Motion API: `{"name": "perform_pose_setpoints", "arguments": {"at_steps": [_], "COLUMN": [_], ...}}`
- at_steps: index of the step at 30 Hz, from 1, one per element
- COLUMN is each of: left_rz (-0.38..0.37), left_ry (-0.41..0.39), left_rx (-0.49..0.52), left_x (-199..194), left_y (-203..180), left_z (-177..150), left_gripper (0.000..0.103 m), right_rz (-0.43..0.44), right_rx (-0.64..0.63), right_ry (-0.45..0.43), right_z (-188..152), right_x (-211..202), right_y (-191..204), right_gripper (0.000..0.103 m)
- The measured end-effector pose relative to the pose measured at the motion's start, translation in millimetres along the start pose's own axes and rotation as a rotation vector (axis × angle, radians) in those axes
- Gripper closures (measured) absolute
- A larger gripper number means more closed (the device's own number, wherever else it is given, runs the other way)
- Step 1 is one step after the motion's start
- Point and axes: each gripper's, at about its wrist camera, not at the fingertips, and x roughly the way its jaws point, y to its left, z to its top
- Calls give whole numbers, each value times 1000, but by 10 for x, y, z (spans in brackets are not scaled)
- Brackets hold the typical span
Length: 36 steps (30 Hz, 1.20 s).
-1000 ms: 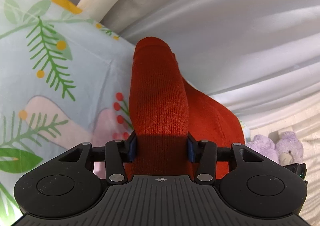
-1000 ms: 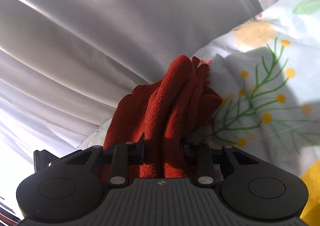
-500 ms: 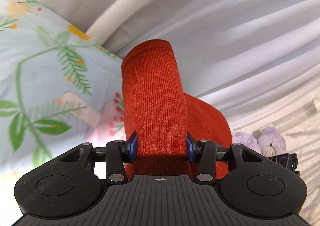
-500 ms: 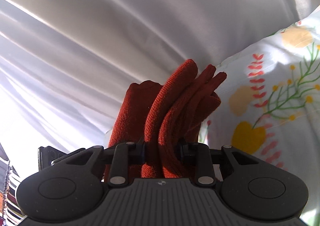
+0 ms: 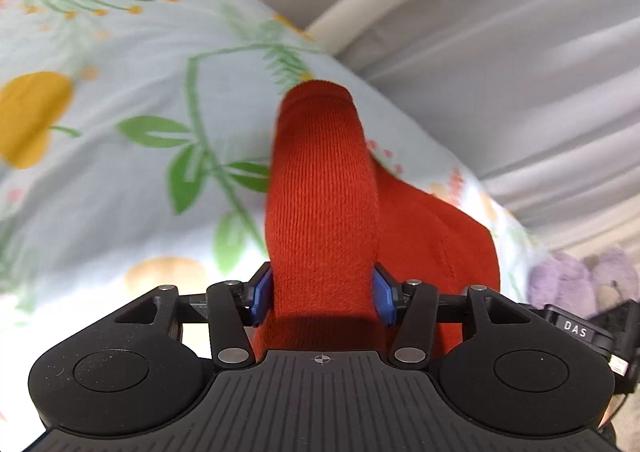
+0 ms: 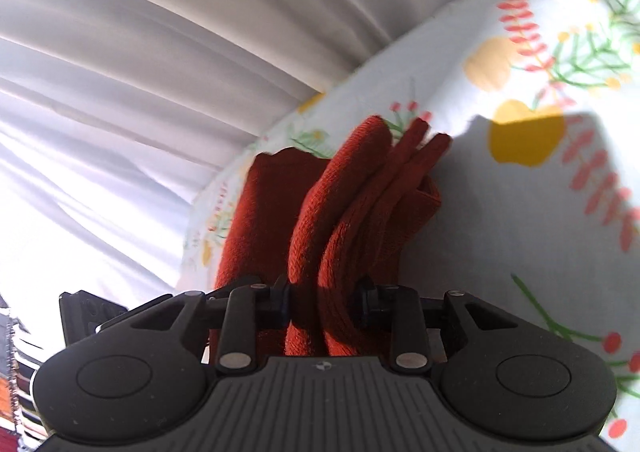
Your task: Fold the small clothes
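A red knit garment (image 5: 320, 196) is held by both grippers above a floral bedsheet (image 5: 120, 172). My left gripper (image 5: 322, 296) is shut on a broad flat fold of it, blue pads pressing both sides; the rest hangs off to the right. My right gripper (image 6: 324, 302) is shut on a bunch of several folded layers of the same red knit garment (image 6: 360, 204), which stick up past the fingers. The other gripper's black body shows at each view's edge.
White curtains (image 6: 160, 52) hang behind the bed. A pale rail (image 5: 380, 0) runs along the bed's far edge. A purple plush toy (image 5: 560, 280) sits at the right in the left wrist view. Striped fabric (image 6: 16, 392) shows at the far left.
Both grippers have tilted down toward the bed with the garment still held; more floral sheet and less curtain fills each view. The grips have not changed.
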Motion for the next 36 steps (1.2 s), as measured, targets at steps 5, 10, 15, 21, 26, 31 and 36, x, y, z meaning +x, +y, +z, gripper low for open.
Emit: {"name": "perform_pose_setpoints", "arguments": {"at_steps": [5, 10, 15, 21, 26, 31, 36], "left_rz": [67, 154, 301, 339, 362, 377, 398], "left_ry": [-149, -237, -276, -269, -299, -322, -267], "left_rx": [-14, 76, 133, 142, 173, 166, 157], "left_x": [-159, 194, 626, 833, 896, 917, 824], "left_y": [17, -317, -349, -411, -457, -478, -482], "left_z": [76, 182, 214, 200, 145, 124, 147], "left_gripper": [48, 27, 27, 16, 13, 13, 12], "right_rz": [-270, -195, -386, -482, -503, -472, -506], "right_rx": [-95, -211, -366, -393, -473, -448, -476], "right_ry": [-249, -211, -247, -320, -381, -405, -410], "right_z": [-56, -181, -132, 44, -59, -59, -103], "right_x": [-269, 125, 748, 934, 917, 890, 913], "right_y": [47, 480, 642, 352, 278, 212, 292], "right_gripper": [66, 68, 73, 75, 75, 75, 73]}}
